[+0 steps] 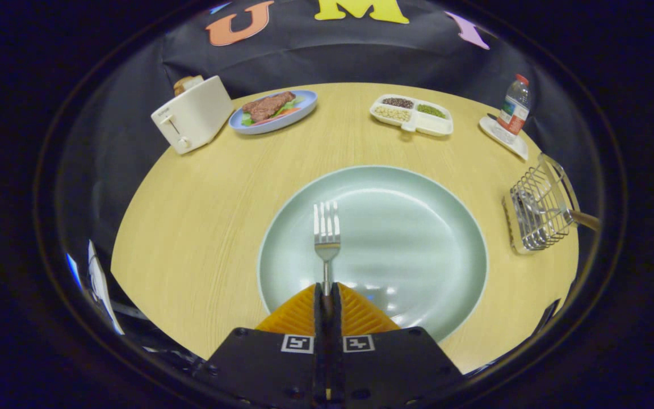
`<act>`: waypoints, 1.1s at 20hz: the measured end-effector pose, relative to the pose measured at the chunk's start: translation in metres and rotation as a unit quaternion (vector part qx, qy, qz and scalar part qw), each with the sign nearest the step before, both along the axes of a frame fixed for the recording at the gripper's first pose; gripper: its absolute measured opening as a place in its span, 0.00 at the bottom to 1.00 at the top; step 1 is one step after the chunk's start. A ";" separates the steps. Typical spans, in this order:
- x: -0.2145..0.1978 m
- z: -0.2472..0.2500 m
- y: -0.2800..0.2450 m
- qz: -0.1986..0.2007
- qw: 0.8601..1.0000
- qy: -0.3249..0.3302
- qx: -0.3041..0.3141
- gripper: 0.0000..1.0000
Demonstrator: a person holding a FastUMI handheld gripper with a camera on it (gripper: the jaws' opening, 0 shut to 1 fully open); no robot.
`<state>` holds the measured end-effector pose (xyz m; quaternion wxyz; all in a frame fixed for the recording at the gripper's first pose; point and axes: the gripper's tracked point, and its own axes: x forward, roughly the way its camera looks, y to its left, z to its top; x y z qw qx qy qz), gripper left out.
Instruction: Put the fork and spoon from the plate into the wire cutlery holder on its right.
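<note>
A silver fork (326,230) points away from me over the pale green plate (418,238), tines up and forward. My gripper (327,289) is shut on the fork's handle, both fingers pressed against it just behind the neck. The fork looks lifted slightly off the plate's surface. To the right of the plate stands the wire cutlery holder (538,213) on its small base; a wooden-handled utensil (582,218) leans out of it to the right, its metal end inside the basket.
On the round wooden table (202,216) beyond the plate stand a white toaster (192,115), a blue plate of food (273,111), a white divided tray of beans (411,113) and a water bottle (514,108) on a coaster.
</note>
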<state>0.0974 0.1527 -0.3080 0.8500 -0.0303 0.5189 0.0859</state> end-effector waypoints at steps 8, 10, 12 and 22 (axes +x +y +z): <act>-0.003 0.028 -0.013 0.005 0.999 -0.022 0.029 0.01; -0.001 0.043 -0.028 -0.003 0.999 -0.042 0.032 0.01; 0.001 0.059 -0.043 -0.010 0.997 -0.060 0.039 0.01; 0.013 0.137 -0.155 -0.079 0.983 -0.154 0.056 0.00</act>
